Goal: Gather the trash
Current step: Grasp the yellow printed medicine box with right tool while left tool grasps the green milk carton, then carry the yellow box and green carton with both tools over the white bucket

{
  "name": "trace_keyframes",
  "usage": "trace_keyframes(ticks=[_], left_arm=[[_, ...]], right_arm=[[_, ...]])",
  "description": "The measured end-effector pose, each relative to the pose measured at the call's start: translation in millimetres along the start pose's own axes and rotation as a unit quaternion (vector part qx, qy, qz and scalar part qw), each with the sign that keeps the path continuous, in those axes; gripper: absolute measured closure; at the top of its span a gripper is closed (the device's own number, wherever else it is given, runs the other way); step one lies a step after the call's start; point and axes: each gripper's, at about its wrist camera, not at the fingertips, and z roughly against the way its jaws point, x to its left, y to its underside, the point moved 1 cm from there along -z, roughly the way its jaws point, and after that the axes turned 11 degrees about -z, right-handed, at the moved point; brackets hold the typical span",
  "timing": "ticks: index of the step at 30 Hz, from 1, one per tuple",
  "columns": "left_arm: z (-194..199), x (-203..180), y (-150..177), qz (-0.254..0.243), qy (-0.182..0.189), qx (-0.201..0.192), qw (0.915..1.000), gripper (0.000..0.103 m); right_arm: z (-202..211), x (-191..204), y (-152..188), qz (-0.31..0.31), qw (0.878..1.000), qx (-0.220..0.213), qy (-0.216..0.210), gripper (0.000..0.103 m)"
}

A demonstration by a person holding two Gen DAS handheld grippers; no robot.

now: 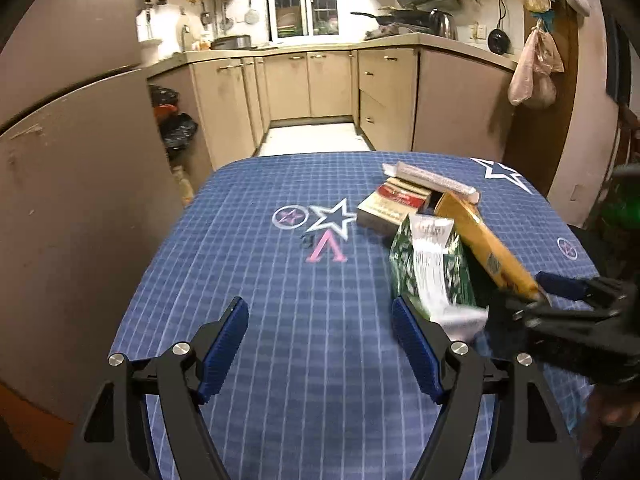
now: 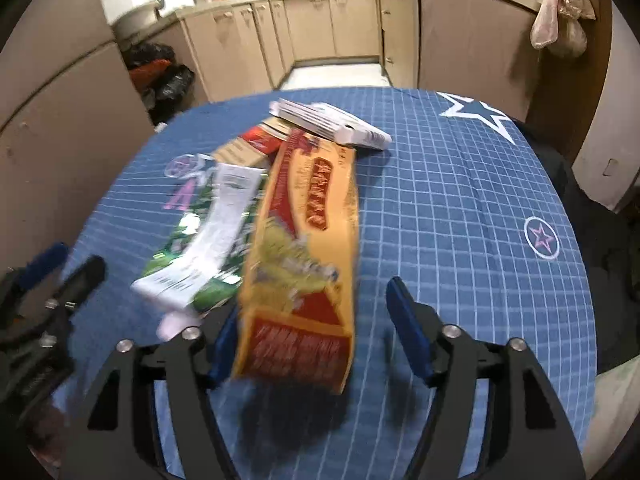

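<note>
Yellow carton (image 2: 308, 264) sits, seemingly loose, between the open right claw (image 2: 316, 320).

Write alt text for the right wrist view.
A blurred yellow-and-red snack box sits between the right gripper's open blue fingers, above a blue checked tablecloth. Beside it lie a green-and-white packet, more boxes behind, and the left gripper at the left edge.

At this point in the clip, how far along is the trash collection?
Nothing looks collected: no bin or bag shows on the table. In hand: the yellow box lies between the right gripper's open jaws, blurred, one finger against it, the other clear. The left gripper is open, holding nothing. Left: the green packet, red-and-tan box and white box.
</note>
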Motion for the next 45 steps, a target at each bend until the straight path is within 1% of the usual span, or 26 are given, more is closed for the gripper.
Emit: trace_keyframes(ticks=[1, 2, 3, 5, 6, 9, 11, 13, 14, 15, 16, 17, 19, 20, 21, 22, 23, 26, 28, 29, 30, 31, 34, 38, 41, 45], left_arm=[[-2.5, -0.7, -4.9, -0.005, 0.005, 0.000, 1.0000, 0.028], [-3.3, -1.8, -7.0, -0.009, 0.005, -0.002, 0.9999, 0.028], [-3.5, -3.1, -8.9, -0.015, 0.003, -0.004, 0.9999, 0.028], [-5.2, -8.5, -12.0, -0.032, 0.007, -0.006, 0.9994, 0.028], [-6.0, -11.2, -12.7, -0.038, 0.011, -0.006, 0.9992, 0.028], [-13.3, -20.7, -18.5, -0.050, 0.031, 0.002, 0.9983, 0.028], [-23.3, -30.6, -28.8, -0.065, 0.062, 0.009, 0.9960, 0.027], [-34.4, -39.8, -37.7, -0.080, 0.086, 0.010, 0.9930, 0.022], [-42.8, -44.4, -43.4, -0.087, 0.103, 0.011, 0.9908, 0.022], [-50.7, -46.5, -47.5, -0.087, 0.114, 0.013, 0.9896, 0.021], [-59.4, -47.0, -51.1, -0.084, 0.123, 0.019, 0.9887, 0.017], [-73.8, -47.2, -55.6, -0.072, 0.137, 0.035, 0.9872, 0.017], [-91.4, -51.4, -59.0, -0.066, 0.162, 0.056, 0.9829, 0.017], [-96.3, -54.9, -59.1, -0.071, 0.160, 0.062, 0.9826, 0.017], [-101.3, -60.0, -58.5, -0.080, 0.150, 0.070, 0.9829, 0.016], [-105.2, -65.0, -58.2, -0.089, 0.145, 0.074, 0.9827, 0.012], [-109.0, -69.4, -57.6, -0.093, 0.142, 0.079, 0.9823, 0.011], [-119.5, -78.7, -52.0, -0.103, 0.134, 0.102, 0.9803, 0.011], [-117.5, -79.4, -49.0, -0.098, 0.129, 0.094, 0.9823, 0.011], [-117.4, -78.7, -48.0, -0.097, 0.128, 0.093, 0.9827, 0.011], [-115.6, -77.9, -46.7, -0.095, 0.127, 0.088, 0.9835, 0.018], [-111.2, -77.8, -45.4, -0.094, 0.125, 0.077, 0.9846, 0.025], [-100.3, -75.8, -35.9, -0.079, 0.130, 0.066, 0.9861, 0.027], [-75.6, -64.2, -18.9, -0.053, 0.120, 0.050, 0.9901, 0.029], [-49.6, -51.4, -7.8, -0.038, 0.099, 0.037, 0.9937, 0.030], [-17.5, -42.8, 1.0, -0.029, 0.076, 0.023, 0.9964, 0.031]], right_arm=[[-4.0, -0.1, -1.0, 0.003, 1.000, 0.004, 0.002, 0.038], [-9.7, -0.2, -2.0, 0.014, 1.000, 0.006, 0.005, 0.056], [-8.4, -0.9, -1.4, 0.021, 1.000, -0.004, 0.011, 0.061], [-5.8, -7.0, 1.5, 0.019, 1.000, -0.010, 0.004, 0.067], [-3.4, -12.1, 4.3, 0.021, 1.000, -0.014, 0.007, 0.079], [9.5, -25.4, 14.4, 0.016, 0.999, -0.031, 0.004, 0.081], [19.8, -37.9, 22.1, 0.004, 0.999, -0.039, -0.003, 0.082], [30.6, -52.5, 28.4, -0.018, 0.999, -0.046, -0.017, 0.082], [38.2, -60.5, 32.3, -0.030, 0.998, -0.050, -0.024, 0.082], [45.2, -67.5, 35.7, -0.039, 0.997, -0.054, -0.029, 0.082], [48.7, -69.9, 36.5, -0.042, 0.997, -0.056, -0.032, 0.082], [54.2, -74.1, 39.1, -0.047, 0.996, -0.058, -0.039, 0.082], [60.1, -77.9, 42.8, -0.051, 0.996, -0.058, -0.049, 0.082], [62.0, -78.9, 43.4, -0.055, 0.995, -0.058, -0.057, 0.082], [63.7, -80.2, 44.3, -0.057, 0.995, -0.057, -0.062, 0.082], [64.8, -79.9, 45.0, -0.058, 0.994, -0.057, -0.068, 0.082], [65.0, -79.6, 45.3, -0.059, 0.994, -0.057, -0.073, 0.082], [62.7, -77.1, 44.9, -0.060, 0.993, -0.056, -0.081, 0.082], [59.9, -76.6, 45.3, -0.061, 0.993, -0.054, -0.087, 0.082], [59.5, -76.2, 46.0, -0.062, 0.993, -0.054, -0.086, 0.082], [59.5, -76.0, 46.9, -0.062, 0.993, -0.054, -0.087, 0.082], [59.7, -76.5, 47.8, -0.064, 0.993, -0.055, -0.088, 0.082], [61.7, -77.7, 47.9, -0.063, 0.992, -0.058, -0.089, 0.082], [71.9, -74.9, 51.5, -0.058, 0.992, -0.067, -0.093, 0.082], [76.0, -71.0, 54.1, -0.054, 0.991, -0.071, -0.097, 0.082], [77.5, -63.2, 60.3, -0.050, 0.991, -0.068, -0.104, 0.082]])
